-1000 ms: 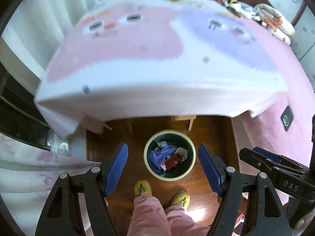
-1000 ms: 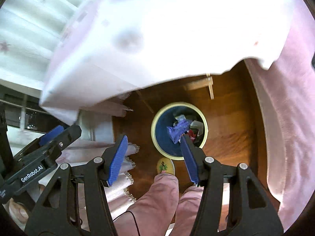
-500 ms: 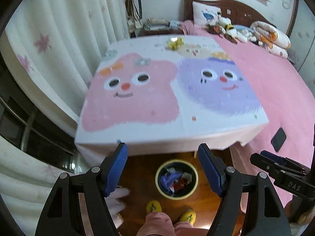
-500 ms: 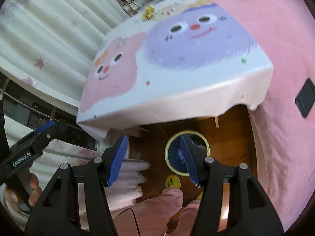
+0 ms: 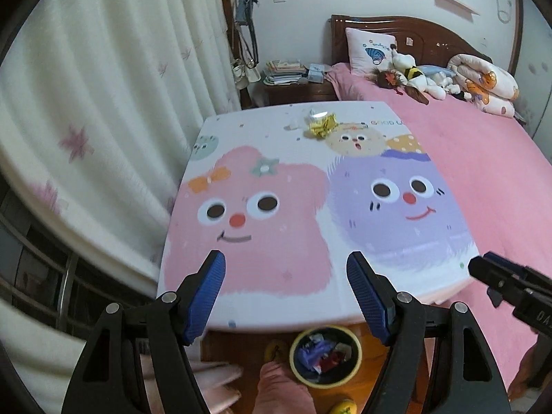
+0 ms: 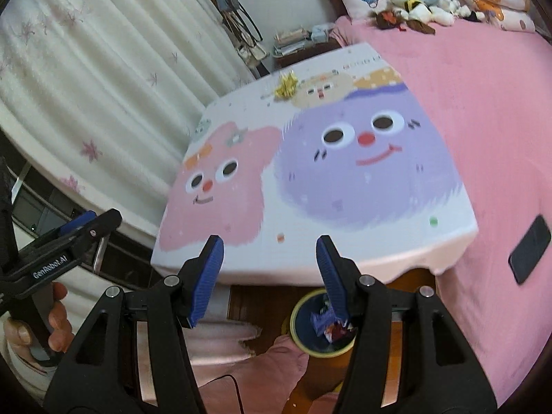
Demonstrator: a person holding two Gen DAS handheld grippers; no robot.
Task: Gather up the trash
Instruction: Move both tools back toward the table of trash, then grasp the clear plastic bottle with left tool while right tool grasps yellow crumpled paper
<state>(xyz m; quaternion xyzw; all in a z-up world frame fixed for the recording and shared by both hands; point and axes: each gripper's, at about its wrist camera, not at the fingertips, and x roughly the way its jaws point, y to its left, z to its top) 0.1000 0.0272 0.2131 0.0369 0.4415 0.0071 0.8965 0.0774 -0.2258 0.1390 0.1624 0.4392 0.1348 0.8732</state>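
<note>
Both tongs are held wide and empty: the left gripper [image 5: 285,293] and right gripper [image 6: 269,269] are poised over the near edge of the cartoon-printed white table [image 5: 276,269]. A crumpled yellow wrapper [image 5: 321,126] is left at the table's far edge, presumably next for the round yellow-rimmed trash bin [image 5: 326,355] beneath the near edge, which is already part-filled.

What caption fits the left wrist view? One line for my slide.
Open left gripper above the cartoon tablecloth; yellow wrapper at its far edge, trash bin below.

Left gripper [image 5: 286,276] angled downward, blue fingers [image 5: 207,293] spread, empty, right gripper [image 6: 269,258] likewise
</note>
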